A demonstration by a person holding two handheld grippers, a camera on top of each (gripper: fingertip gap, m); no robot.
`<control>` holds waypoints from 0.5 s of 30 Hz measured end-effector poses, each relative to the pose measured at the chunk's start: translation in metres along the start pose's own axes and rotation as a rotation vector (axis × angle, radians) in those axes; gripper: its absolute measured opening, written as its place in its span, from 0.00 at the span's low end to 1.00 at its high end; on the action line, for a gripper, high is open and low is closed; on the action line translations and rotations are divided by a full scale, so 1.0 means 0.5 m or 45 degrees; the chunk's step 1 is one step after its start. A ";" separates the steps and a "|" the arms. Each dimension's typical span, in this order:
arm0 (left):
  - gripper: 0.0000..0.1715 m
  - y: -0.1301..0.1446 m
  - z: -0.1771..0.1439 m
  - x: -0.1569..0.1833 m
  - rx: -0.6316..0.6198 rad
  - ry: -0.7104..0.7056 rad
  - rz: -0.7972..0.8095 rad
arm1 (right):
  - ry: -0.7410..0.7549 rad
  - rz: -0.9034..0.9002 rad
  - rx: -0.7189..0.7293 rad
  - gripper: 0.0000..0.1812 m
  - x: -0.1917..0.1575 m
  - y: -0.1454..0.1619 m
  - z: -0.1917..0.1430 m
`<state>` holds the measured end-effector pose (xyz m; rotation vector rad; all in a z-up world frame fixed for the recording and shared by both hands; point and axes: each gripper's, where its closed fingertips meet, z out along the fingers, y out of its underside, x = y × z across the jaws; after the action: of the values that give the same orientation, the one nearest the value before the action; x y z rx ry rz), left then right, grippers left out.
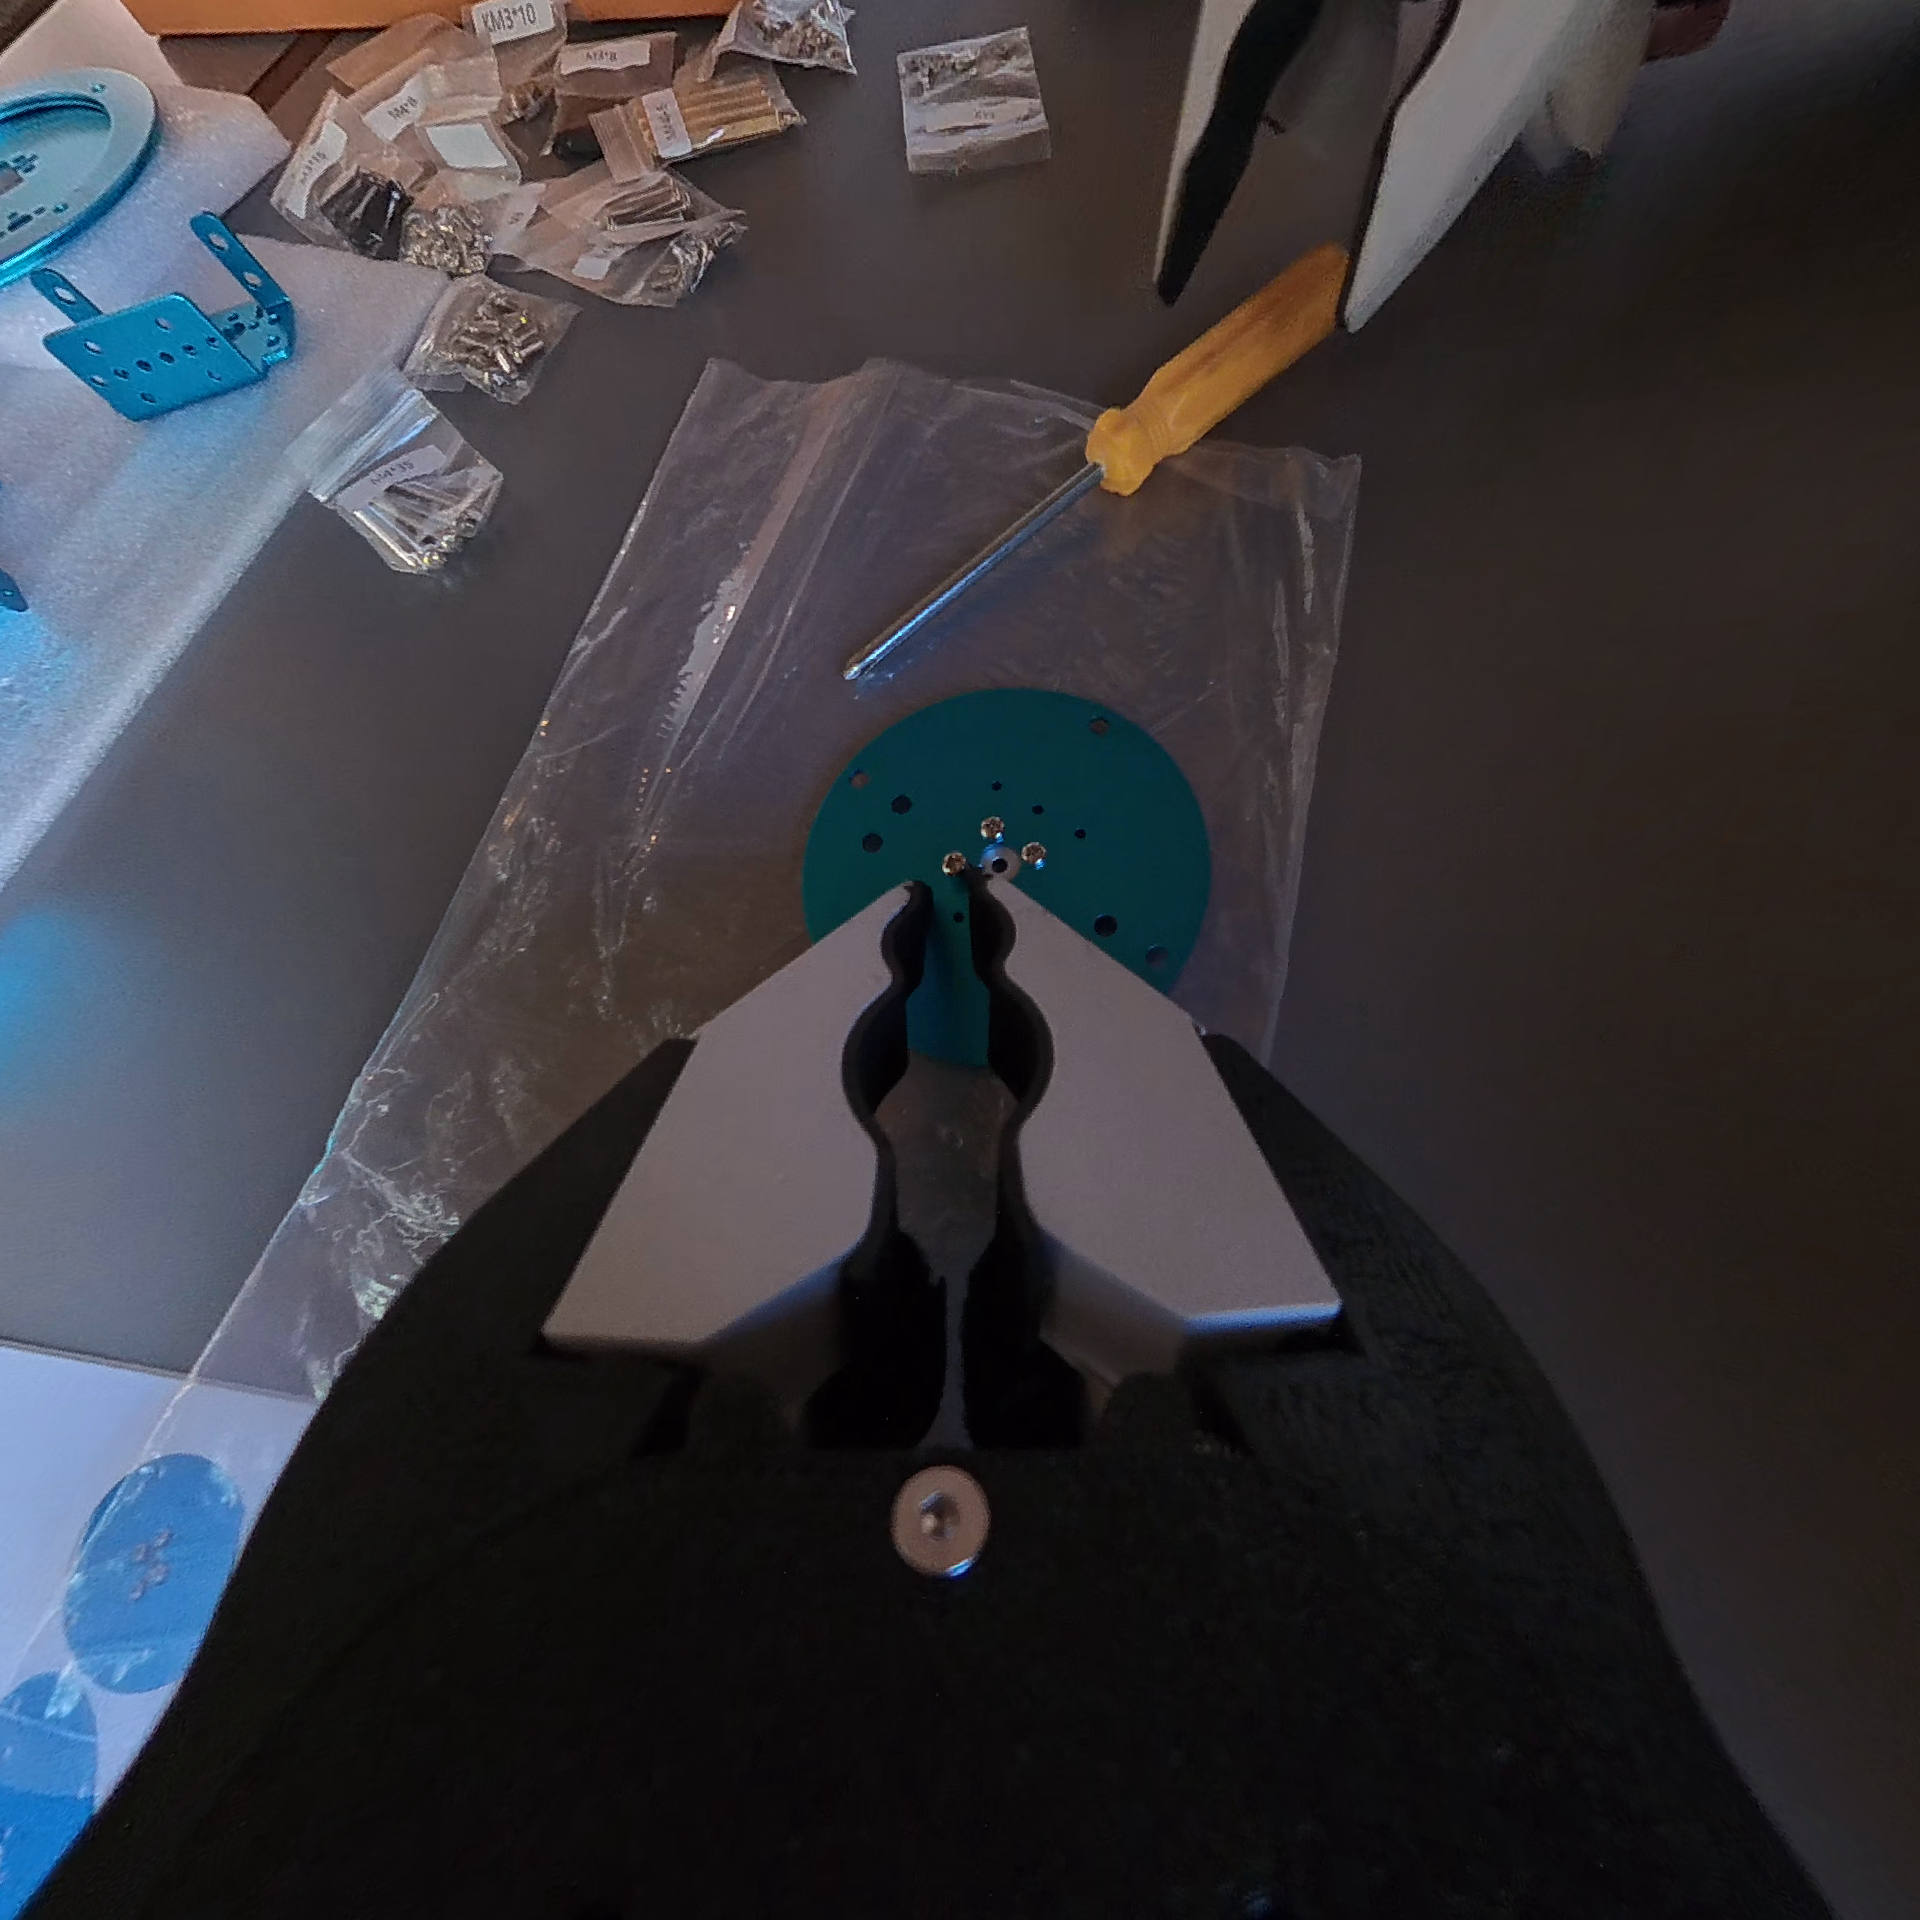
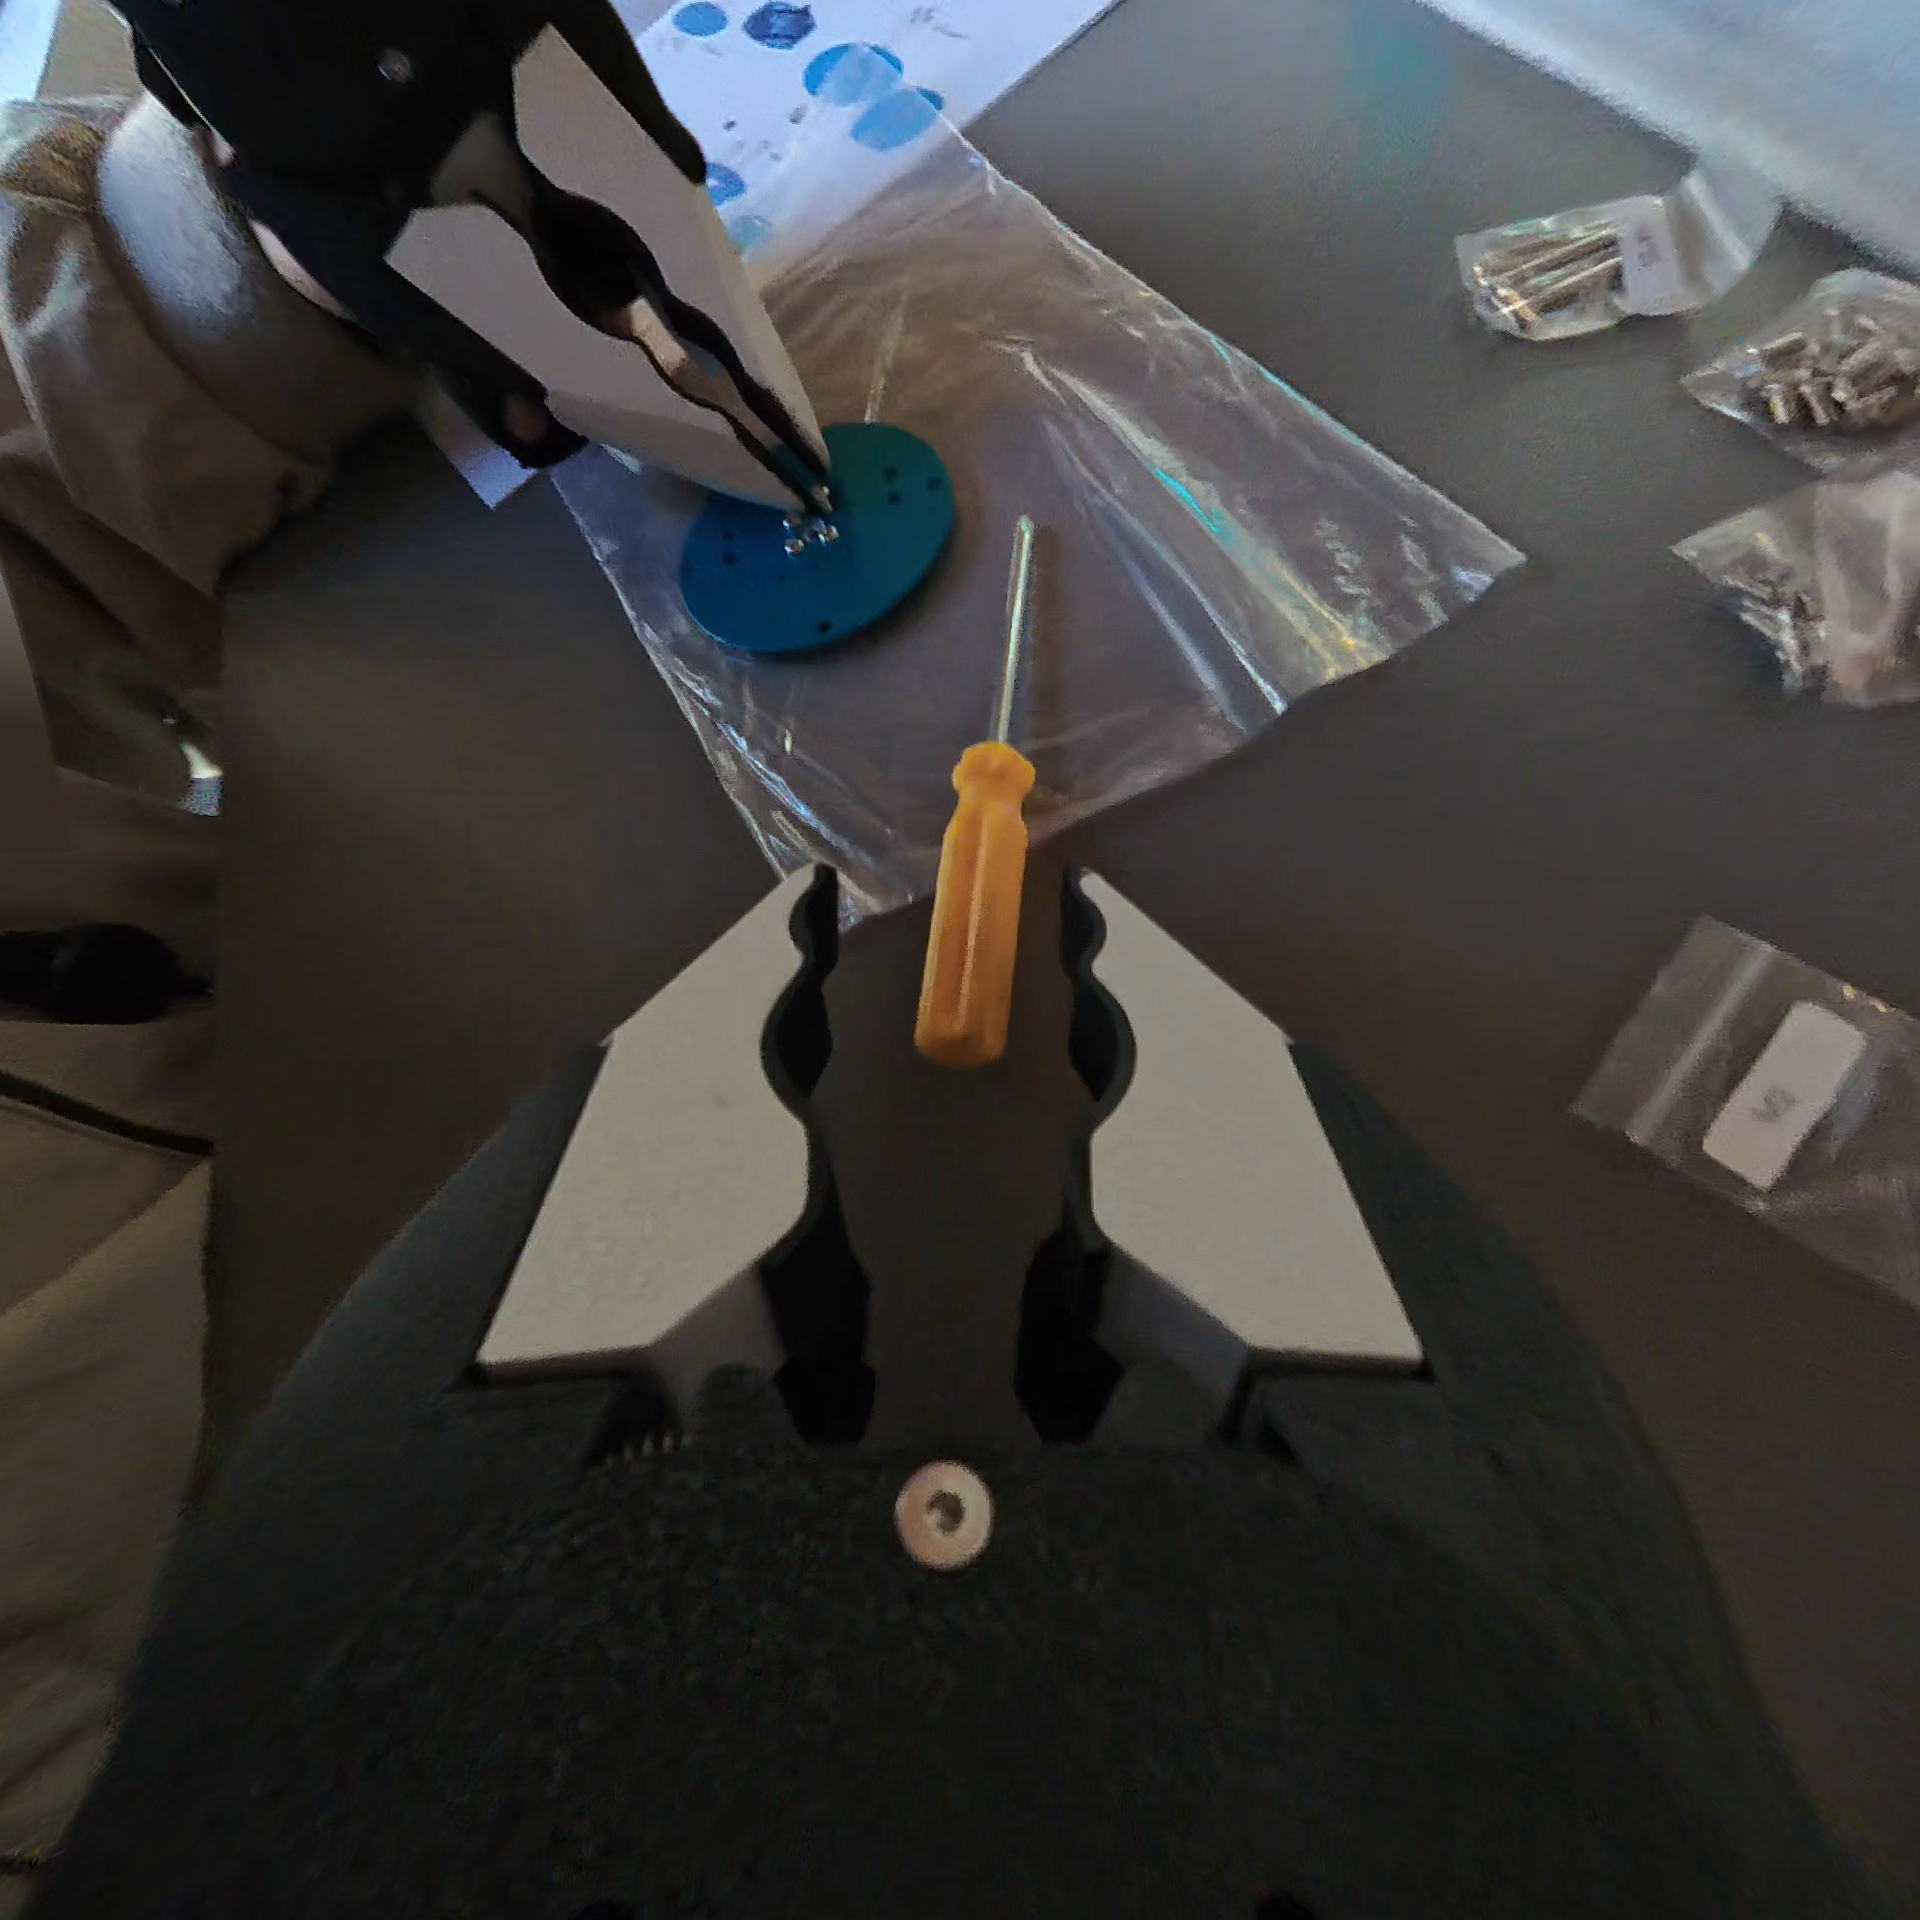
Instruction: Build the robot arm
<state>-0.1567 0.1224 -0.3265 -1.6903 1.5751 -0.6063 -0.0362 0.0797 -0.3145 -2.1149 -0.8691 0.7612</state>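
A teal round disc [image 1: 1049, 769] with several holes lies on a clear plastic bag [image 1: 727, 727]. Three small screws [image 1: 992, 827] stand near its centre. My left gripper [image 1: 948, 885] points down at the disc, its jaws nearly closed on the nearest screw [image 1: 952, 860]; it also shows in the right wrist view [image 2: 816, 483]. A yellow-handled screwdriver [image 2: 971, 935] lies on the dark table, its shaft on the bag and its tip toward the disc [image 2: 873, 582]. My right gripper [image 2: 951, 883] is open, with the handle between its fingers, untouched. It shows far off in the left wrist view [image 1: 1268, 296].
Several small clear bags of screws [image 1: 488, 332] lie at the back left and also show in the right wrist view [image 2: 1808, 384]. Blue metal brackets [image 1: 171, 332] and a ring [image 1: 62, 177] sit on white foam. A printed sheet [image 1: 94, 1507] lies at the near left. About 15 centimetres separates my left fingertips from my right.
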 end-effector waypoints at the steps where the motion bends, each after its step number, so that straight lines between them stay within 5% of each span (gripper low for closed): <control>1: 0.04 0.000 0.000 0.000 0.000 0.001 -0.001 | 0.034 -0.009 0.010 0.23 0.002 0.004 -0.003; 15: 0.05 -0.002 -0.004 -0.003 0.017 0.000 -0.016 | 0.171 -0.063 -0.092 0.13 0.018 0.035 0.012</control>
<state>-0.1577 0.1233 -0.3243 -1.6915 1.5579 -0.6221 -0.0292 0.0799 -0.3338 -2.1720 -0.8845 0.5628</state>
